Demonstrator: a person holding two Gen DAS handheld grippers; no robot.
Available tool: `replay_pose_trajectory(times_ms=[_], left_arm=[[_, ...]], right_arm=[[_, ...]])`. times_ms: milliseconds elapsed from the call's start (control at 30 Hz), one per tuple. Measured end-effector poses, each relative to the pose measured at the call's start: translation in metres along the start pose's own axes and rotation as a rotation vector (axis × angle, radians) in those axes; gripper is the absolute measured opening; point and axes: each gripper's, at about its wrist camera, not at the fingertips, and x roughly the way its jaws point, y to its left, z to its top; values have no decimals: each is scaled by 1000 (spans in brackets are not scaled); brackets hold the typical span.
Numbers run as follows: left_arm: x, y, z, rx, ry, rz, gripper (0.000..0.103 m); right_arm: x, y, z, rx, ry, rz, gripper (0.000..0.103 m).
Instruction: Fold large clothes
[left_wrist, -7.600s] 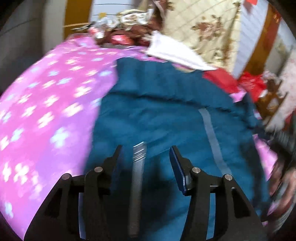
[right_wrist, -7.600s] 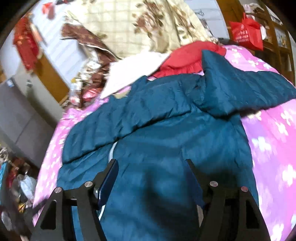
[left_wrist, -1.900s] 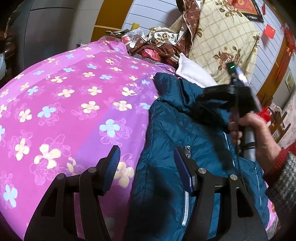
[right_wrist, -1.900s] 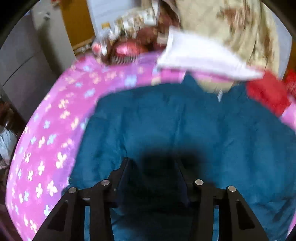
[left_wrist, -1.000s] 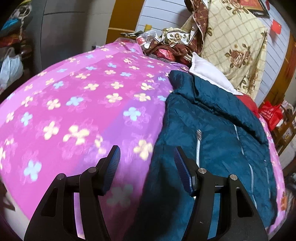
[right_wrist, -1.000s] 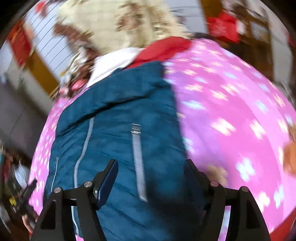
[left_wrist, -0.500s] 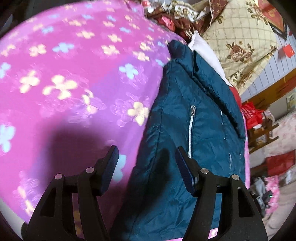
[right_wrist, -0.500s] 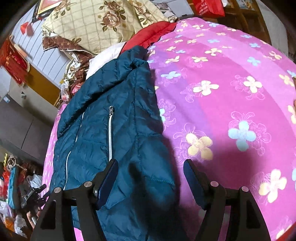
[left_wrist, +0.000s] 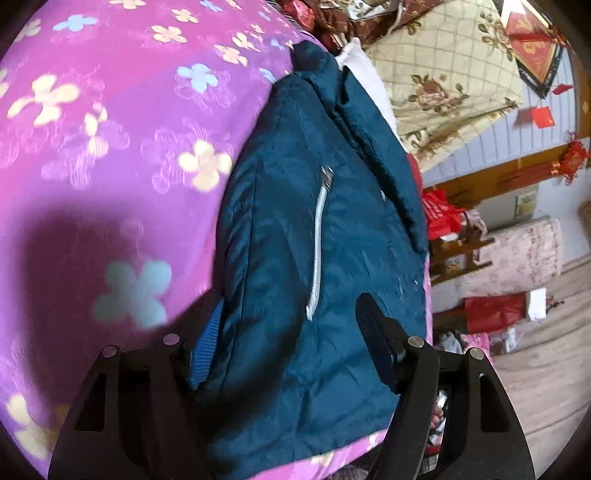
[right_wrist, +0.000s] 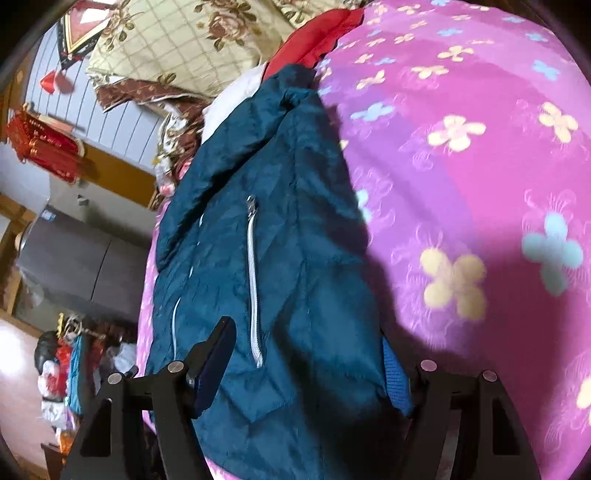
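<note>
A dark teal padded jacket (left_wrist: 288, 236) lies folded lengthwise on the pink flowered bedspread (left_wrist: 92, 122), collar toward the pillows, a silver pocket zipper (left_wrist: 317, 243) on top. My left gripper (left_wrist: 291, 332) is open and straddles the jacket's near hem at its left corner. In the right wrist view the same jacket (right_wrist: 258, 240) lies on the bedspread (right_wrist: 461, 147); my right gripper (right_wrist: 306, 354) is open and straddles the hem's right corner. Both sets of jaws stand wide with fabric between them, not pinched.
A cream flowered pillow (left_wrist: 443, 74), a white cloth (left_wrist: 365, 74) and a red garment (right_wrist: 310, 37) lie at the head of the bed. Red bags and wooden furniture (left_wrist: 461, 236) stand beyond the bed's side. A grey cabinet (right_wrist: 74, 258) stands off the other side.
Both grippers have dropped lower and closer onto the jacket's near hem, one at each corner. The jacket has gone from spread open to folded narrow since the oldest frames.
</note>
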Motion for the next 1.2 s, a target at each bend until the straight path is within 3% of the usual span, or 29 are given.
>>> replay_pose_trajectory(times_ms=[233, 400, 533, 700, 833, 900, 933, 967, 1067, 1200], left_arm=[[-13, 3, -26, 12, 17, -69, 71], [-15, 2, -38, -1, 20, -133, 71], [-8, -9, -42, 6, 25, -185, 72], [9, -31, -46, 62, 47, -129, 80], [19, -40, -54, 98, 44, -9, 79], [21, -43, -57, 120, 28, 77, 57], [23, -46, -59, 144, 26, 161, 31], [23, -45, -60, 151, 25, 200, 25], [14, -49, -57, 137, 1, 248, 17], [-13, -76, -58, 206, -98, 273, 16]], right_arm=[[-12, -6, -34, 2, 81, 117, 71], [-12, 3, -55, -39, 92, 137, 71], [-2, 11, -63, -33, 110, 203, 71], [12, 27, -68, -76, 121, 187, 71], [15, 33, -74, -92, 114, 161, 62], [14, 28, -77, -74, 99, 150, 51], [12, 23, -77, -48, 90, 148, 41], [12, 20, -78, -33, 85, 145, 33], [7, 13, -77, 14, 61, 134, 27], [-8, 30, -73, -26, 29, 131, 23]])
